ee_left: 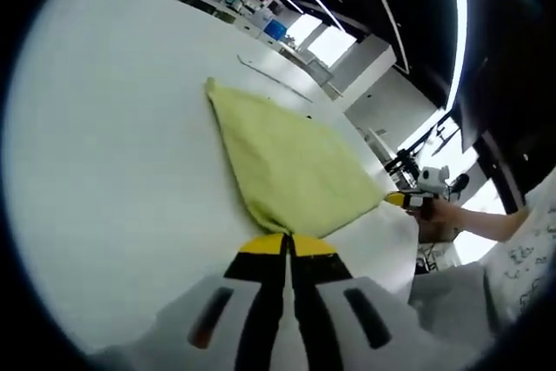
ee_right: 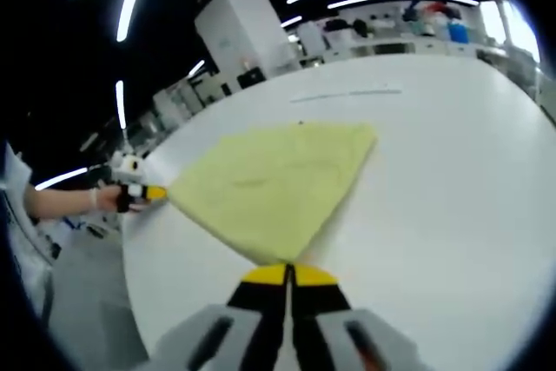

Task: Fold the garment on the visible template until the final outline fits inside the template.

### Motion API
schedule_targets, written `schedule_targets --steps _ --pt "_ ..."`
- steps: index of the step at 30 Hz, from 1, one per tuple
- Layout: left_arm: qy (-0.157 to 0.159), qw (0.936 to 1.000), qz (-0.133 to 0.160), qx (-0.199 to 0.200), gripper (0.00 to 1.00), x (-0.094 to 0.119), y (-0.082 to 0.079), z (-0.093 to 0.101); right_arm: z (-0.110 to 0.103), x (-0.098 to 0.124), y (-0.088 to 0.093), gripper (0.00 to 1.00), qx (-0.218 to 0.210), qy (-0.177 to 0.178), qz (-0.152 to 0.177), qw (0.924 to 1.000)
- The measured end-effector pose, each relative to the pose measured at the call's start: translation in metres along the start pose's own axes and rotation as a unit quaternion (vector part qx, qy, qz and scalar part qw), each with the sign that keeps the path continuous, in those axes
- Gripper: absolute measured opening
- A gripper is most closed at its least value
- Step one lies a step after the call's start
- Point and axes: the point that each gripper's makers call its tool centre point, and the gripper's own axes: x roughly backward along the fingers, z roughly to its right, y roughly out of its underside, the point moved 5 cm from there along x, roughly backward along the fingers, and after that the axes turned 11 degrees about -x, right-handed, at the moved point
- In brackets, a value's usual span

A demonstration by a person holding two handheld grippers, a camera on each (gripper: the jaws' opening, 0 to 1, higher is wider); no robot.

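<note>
Each pressed together on a near corner of the soft yellow-green cloth garment [ee_left: 291,171], the left gripper [ee_left: 287,245] and right gripper [ee_right: 287,274] stretch it ahead over the white table [ee_left: 113,145], apparently readying a fold.

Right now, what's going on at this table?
A person is folding a yellow-green cloth garment on a white tabletop, with a two-jaw tool in each hand. The left tool is shut on one near corner of the garment, and the right tool is shut on another near corner. In each view the other tool sits at the cloth's far side corner, held by a hand. The garment lies spread out and mostly flat. A thin line marks the tabletop beyond it.
</note>
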Motion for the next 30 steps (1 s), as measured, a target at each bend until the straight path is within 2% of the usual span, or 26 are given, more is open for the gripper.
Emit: schedule_targets --steps 5,10,15,24,30 --pt "-0.006 0.9999 -0.008 0.010 0.00 0.011 0.000 -0.006 0.002 0.003 -0.002 0.00 0.010 0.003 0.001 0.9999" --pt "-0.018 0.9998 -0.001 0.007 0.00 0.023 -0.004 -0.012 0.006 0.006 -0.006 0.00 0.004 0.002 0.005 1.0000" --pt "-0.011 0.9998 -0.015 -0.009 0.00 0.022 -0.001 -0.008 0.006 0.007 -0.009 0.00 0.009 0.001 0.007 0.9999" --pt "-0.009 0.9997 -0.023 -0.005 0.00 0.027 0.010 -0.004 0.004 0.011 0.008 0.00 0.002 0.001 -0.005 1.0000" --pt "-0.010 0.9997 -0.024 0.001 0.00 0.033 0.018 0.000 0.001 0.016 0.022 0.00 -0.023 -0.009 -0.006 0.9997"
